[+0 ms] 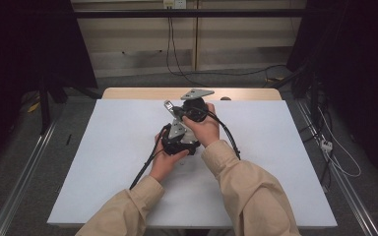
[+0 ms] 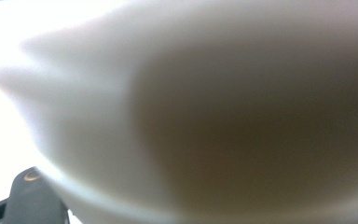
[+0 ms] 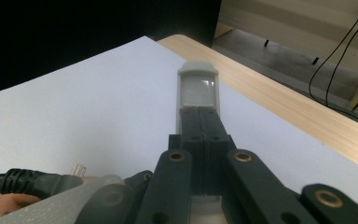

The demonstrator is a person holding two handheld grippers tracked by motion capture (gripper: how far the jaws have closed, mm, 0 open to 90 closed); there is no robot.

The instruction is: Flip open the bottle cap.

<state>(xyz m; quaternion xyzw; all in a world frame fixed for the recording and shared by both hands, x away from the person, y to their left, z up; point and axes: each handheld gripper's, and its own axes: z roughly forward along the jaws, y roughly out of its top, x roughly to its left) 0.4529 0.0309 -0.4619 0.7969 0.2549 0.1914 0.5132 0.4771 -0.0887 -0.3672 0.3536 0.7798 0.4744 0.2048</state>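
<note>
The person holds both tools close together just past the middle of the surface (image 1: 128, 147), toward 12 o'clock, lifted clear of its white sheet (image 1: 256, 162). The left gripper (image 1: 177, 140) sits low in the left hand (image 1: 163, 164). The right gripper (image 1: 170, 105) rides just above and beyond it in the right hand (image 1: 204, 129), so the two bodies nearly touch. Held this tightly bunched, neither is set to reach anything; it looks like a resting or readying pose rather than a grasp.

In the right gripper view the right jaws are pressed together with nothing between them, their grey pads (image 3: 198, 88) meeting at the tip. They point out over bare sheet toward the wooden strip (image 3: 279, 102) at the far edge.

The left gripper view is a pale, close blur, probably the other hand or sleeve crossing right in front of the lens. That fits how the arms overlap in the high view. The left jaws cannot be made out, so whether they are wide or closed cannot be told.

The nearest loose thing is a small object (image 1: 225, 99) on the wooden strip, at about 1 o'clock from the right gripper and apart from it. It is too small to identify. Neither gripper points at it.
</note>
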